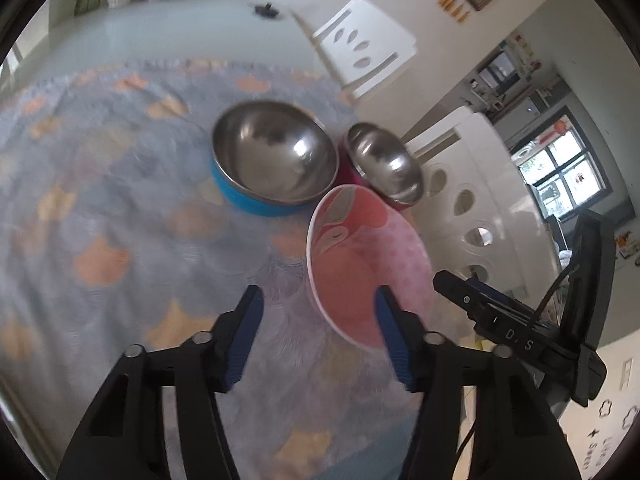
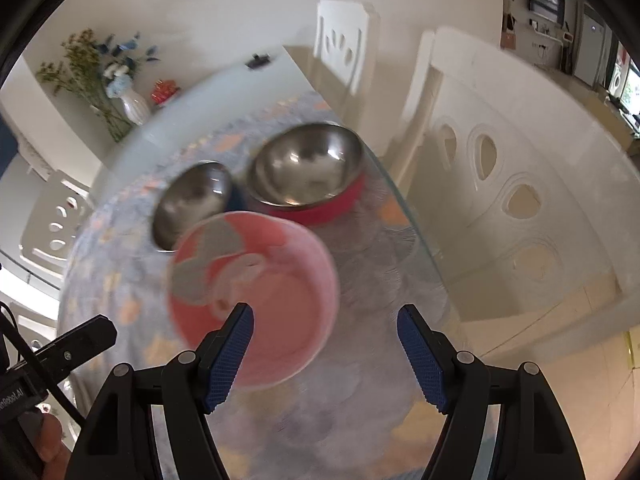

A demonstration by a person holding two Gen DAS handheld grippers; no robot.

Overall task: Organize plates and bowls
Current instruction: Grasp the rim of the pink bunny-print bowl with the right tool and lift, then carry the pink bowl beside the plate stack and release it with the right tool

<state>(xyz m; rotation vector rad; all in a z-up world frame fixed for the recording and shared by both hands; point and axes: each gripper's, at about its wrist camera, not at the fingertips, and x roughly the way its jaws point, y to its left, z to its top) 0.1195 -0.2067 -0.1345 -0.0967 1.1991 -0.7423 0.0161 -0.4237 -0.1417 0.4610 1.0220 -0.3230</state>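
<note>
While both of your tools hang over the cloth-covered surface point(image 1: 100, 208) with nothing between their pads, the pink bowl point(image 1: 360, 264) sits nearest you. In the left wrist view the left tool point(image 1: 318, 300) is moderately spread, the bowl at about 1 o'clock from its tips; in the right wrist view the right tool point(image 2: 324, 316) stands wider, the bowl point(image 2: 256, 296) at 10 o'clock. Beyond it, at 12 o'clock, stand the blue-sided steel bowl point(image 1: 274, 160) and the red-sided steel bowl point(image 1: 384, 162), close together.

The pink bowl looks like light, stiff plastic with a thin rim, so pinch across its wall at the edge. The steel bowls are probably heavier and slick inside; grip firmly at the rim.

Motion blur smears everything. You cannot tell whether the pink bowl rests flat or tilted, and the red-sided bowl's base is partly hidden behind it.
</note>
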